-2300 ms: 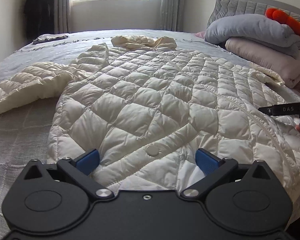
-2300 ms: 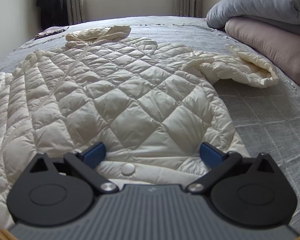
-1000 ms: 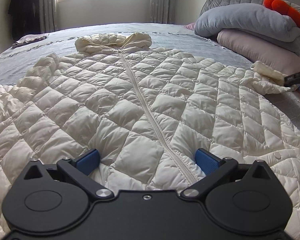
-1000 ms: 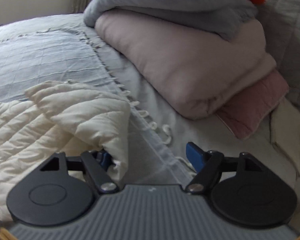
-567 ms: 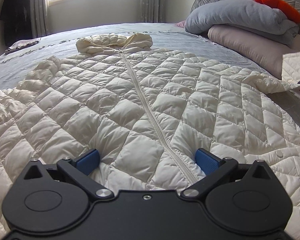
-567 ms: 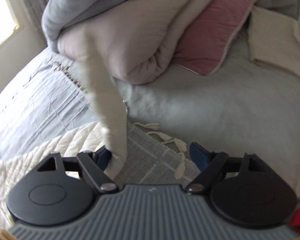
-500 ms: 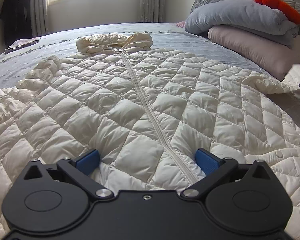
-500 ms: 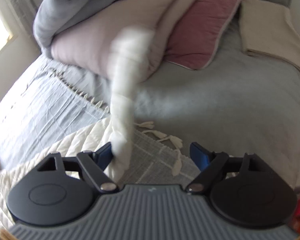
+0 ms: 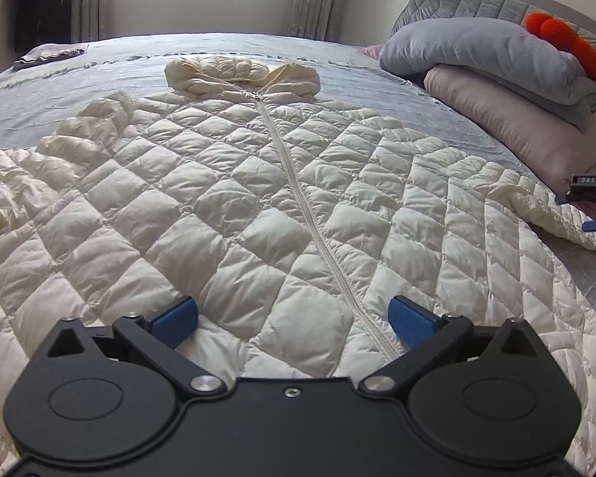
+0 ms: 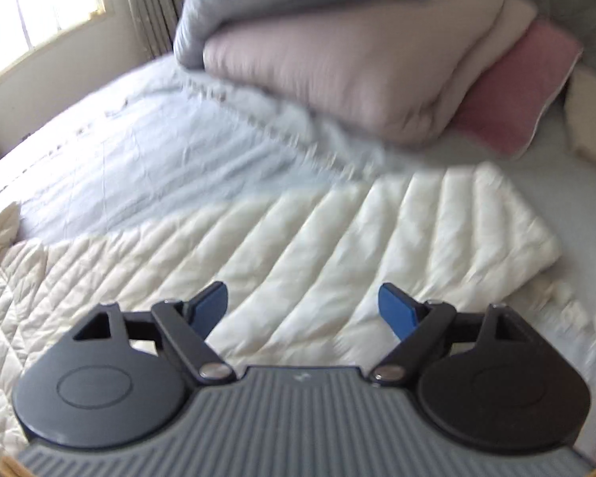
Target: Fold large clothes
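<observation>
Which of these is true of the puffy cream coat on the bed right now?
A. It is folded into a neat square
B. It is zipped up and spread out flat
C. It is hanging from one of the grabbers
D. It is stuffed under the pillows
B: the cream coat lies spread across the bed, its zipper closed from collar to hem, and both grippers are open, holding nothing.
</observation>
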The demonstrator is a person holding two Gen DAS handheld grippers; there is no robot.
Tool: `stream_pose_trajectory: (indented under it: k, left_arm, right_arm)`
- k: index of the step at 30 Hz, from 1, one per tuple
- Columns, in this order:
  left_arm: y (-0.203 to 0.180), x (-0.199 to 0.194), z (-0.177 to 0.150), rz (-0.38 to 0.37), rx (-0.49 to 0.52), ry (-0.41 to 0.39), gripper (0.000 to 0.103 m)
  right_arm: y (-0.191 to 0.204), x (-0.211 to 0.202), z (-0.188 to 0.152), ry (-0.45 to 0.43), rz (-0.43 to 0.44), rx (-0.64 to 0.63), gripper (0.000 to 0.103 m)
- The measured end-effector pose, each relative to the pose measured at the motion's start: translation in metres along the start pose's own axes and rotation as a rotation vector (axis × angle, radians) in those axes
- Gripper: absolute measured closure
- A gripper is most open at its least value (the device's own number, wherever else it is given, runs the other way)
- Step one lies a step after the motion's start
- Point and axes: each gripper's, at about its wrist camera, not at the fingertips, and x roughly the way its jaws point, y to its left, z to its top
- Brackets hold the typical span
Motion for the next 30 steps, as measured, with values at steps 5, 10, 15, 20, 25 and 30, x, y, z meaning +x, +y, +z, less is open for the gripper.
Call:
stream_pose_trajectory:
  k: [5, 10, 15, 20, 25, 30]
  left_arm:
    - [0.025, -0.037, 0.012, 0.04, -0.021, -0.081, 0.0]
    - [0.093, -0.063, 0.015, 0.196, -0.165, -0.096, 0.0]
    - [0.174, -0.092, -0.007, 0.395, -0.335, -0.119, 0.0]
    - [0.257, -0.115, -0.039, 0.593, -0.525, -0.121, 0.0]
    - [0.323, -0.118, -0.058, 0.69, -0.644, -0.198, 0.002]
    - [0.348, -0.107, -0.053, 0.718, -0.623, -0.286, 0.009]
  right_arm:
    - [0.037, -0.025, -0.017, 0.005, -0.011, -0.068, 0.019]
    - [0.096, -0.094, -0.038, -0.069, 0.078, -0.147, 0.007]
    - [0.145, -0.129, -0.08, -0.071, 0.293, -0.17, 0.003]
    - [0.179, -0.117, -0.136, -0.015, 0.362, -0.22, 0.003]
    - [0.212, -0.096, -0.151, 0.055, 0.311, -0.29, 0.002]
    - [0.229, -0.078, -0.155, 0.061, 0.304, -0.393, 0.0]
